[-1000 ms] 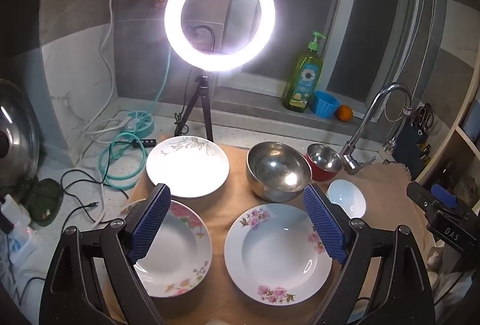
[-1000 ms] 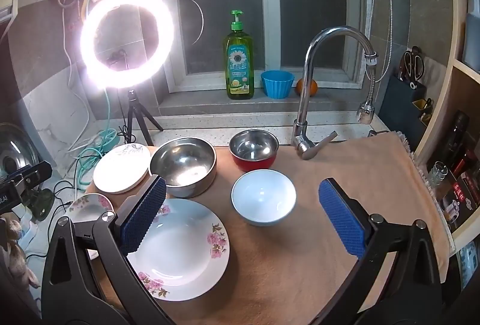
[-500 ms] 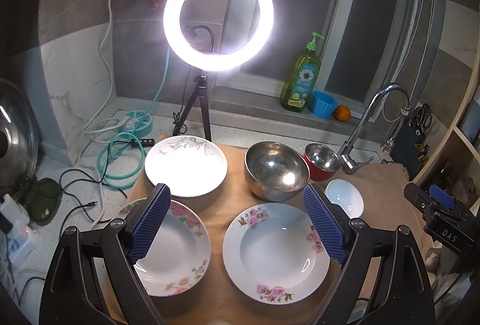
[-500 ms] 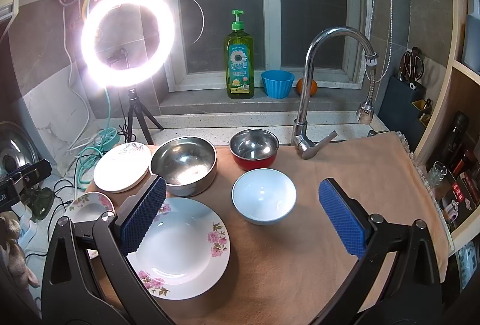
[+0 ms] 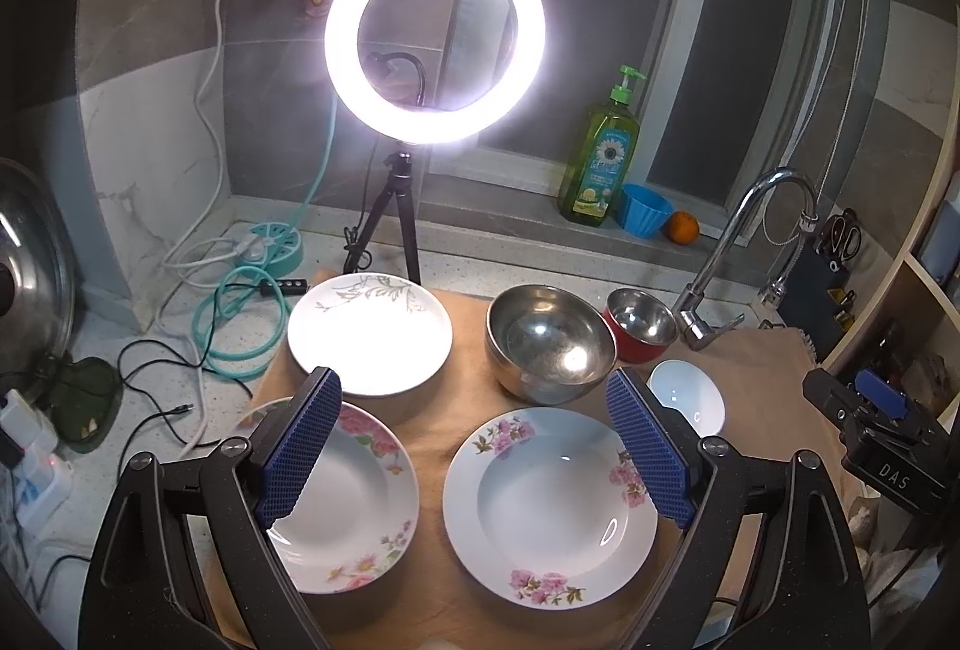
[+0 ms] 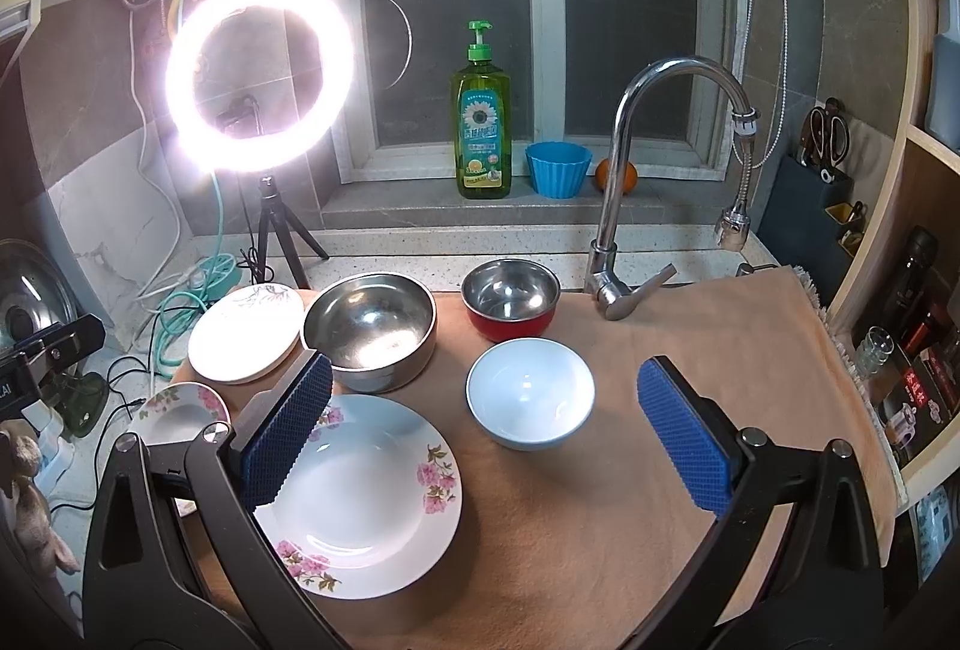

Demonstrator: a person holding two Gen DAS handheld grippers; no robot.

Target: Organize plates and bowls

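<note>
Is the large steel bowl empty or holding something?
Empty. The large steel bowl sits upright on the tan cloth, its bare, shiny inside showing only reflections.

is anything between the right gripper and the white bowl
Nothing visible. The right gripper is open above the cloth, and the white bowl sits just ahead between its fingers, apart from the other dishes.

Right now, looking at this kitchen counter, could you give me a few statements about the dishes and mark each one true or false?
1. Three bowls sit on the cloth: a large steel bowl, a red bowl and a white bowl. True.
2. The white bowl is stacked inside the large steel bowl. False: it stands alone on the cloth.
3. The left gripper grips a plate. False: it is open, holding nothing.
4. A green soap bottle stands on the windowsill. True.
5. The right gripper is open. True.
</note>
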